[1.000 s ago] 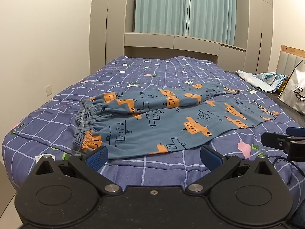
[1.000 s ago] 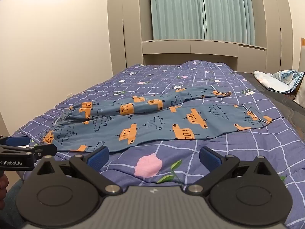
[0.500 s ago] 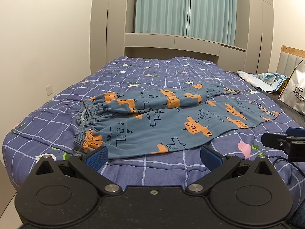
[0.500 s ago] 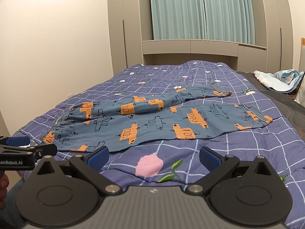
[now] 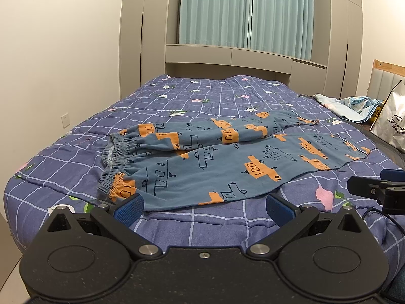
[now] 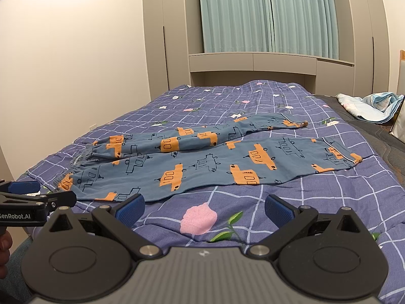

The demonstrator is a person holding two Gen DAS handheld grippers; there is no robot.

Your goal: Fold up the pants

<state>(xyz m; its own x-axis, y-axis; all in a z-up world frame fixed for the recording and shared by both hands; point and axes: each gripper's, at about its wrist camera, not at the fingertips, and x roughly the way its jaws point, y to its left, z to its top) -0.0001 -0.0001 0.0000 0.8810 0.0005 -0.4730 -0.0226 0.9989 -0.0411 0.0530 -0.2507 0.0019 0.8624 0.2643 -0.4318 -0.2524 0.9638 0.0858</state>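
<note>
Still spread wide and empty, the left gripper (image 5: 203, 206) and right gripper (image 6: 203, 206) hover unmoved at the near edge of the bed (image 5: 76, 167). Just beyond them, the pants (image 5: 227, 157) lie unfolded as before, waistband toward the left edge.

Left claw (image 5: 203, 206) spread wide, empty; right claw (image 6: 204, 206) likewise.
</note>
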